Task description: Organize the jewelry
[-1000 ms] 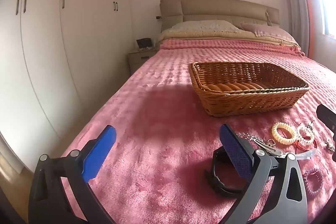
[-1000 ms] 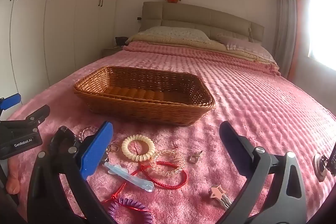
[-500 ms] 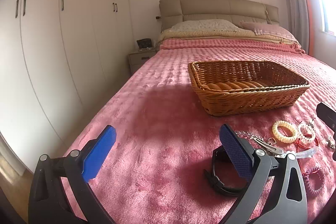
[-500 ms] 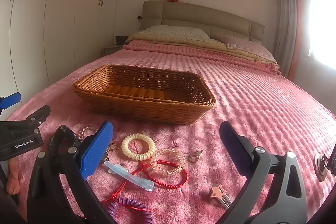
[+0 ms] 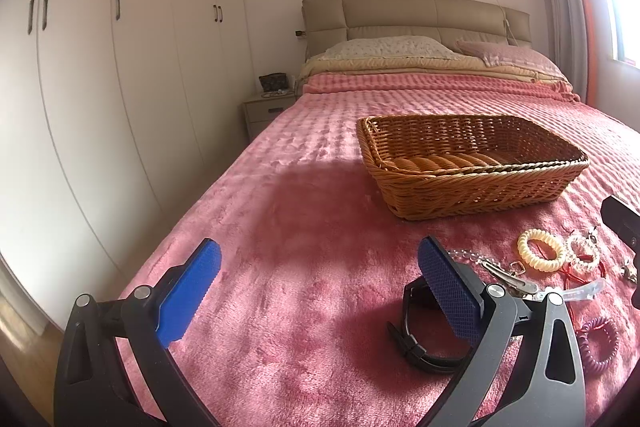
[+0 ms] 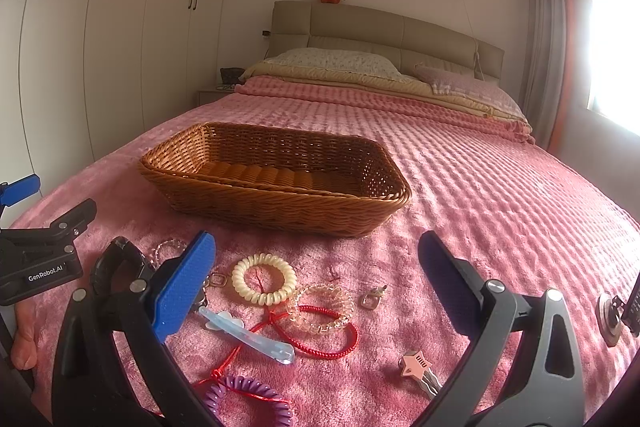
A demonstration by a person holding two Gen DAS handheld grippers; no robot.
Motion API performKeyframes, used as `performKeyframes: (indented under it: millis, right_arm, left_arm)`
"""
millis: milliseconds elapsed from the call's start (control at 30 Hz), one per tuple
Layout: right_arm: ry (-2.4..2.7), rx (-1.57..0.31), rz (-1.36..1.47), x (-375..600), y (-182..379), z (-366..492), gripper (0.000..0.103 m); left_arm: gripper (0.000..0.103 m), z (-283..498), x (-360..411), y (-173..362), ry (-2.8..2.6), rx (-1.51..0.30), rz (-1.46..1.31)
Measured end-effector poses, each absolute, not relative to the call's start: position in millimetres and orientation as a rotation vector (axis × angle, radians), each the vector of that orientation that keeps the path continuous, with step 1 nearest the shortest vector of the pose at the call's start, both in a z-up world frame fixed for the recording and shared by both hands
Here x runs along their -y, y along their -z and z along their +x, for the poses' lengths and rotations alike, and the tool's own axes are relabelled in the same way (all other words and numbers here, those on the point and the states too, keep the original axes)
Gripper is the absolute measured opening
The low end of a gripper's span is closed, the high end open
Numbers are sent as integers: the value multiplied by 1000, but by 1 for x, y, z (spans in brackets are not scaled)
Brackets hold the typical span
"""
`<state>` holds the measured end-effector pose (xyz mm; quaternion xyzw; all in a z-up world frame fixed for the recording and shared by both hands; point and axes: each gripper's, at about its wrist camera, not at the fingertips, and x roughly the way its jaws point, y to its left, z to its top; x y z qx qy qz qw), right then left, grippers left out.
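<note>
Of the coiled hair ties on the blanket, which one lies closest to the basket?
The cream spiral hair tie, directly in front of the wicker basket; the clear one and purple one lie farther back.

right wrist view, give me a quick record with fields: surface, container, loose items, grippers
surface: pink blanket on a bed
container: wicker basket, nothing visible inside
loose items: cream coil tie, red cord bracelet, clear hair clip, purple coil tie, pink star key, all on the blanket in front of the basket
grippers: right gripper open, holding nothing; left gripper open, holding nothing
</note>
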<state>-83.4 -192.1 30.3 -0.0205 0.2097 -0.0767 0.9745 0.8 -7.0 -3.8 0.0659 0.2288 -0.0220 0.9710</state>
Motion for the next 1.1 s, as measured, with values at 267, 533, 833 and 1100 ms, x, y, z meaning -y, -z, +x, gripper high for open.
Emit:
performKeyframes:
  millis: [267,533,833,1100]
  right_arm:
    - [155,-423,-43,191,-31,-84,96]
    - [154,-427,-43,192,-28,-83,96]
    - [154,-428,-42,193,-27,-83,96]
    - [146,-441,68,218,-25,-84,96]
  left_arm:
    - [96,2,7,5,46,-467,133]
    - [96,3,8,5,49,-471,133]
    - [96,3,9,8,54,-472,129]
    - [95,16,-13,12,169,-542,-16]
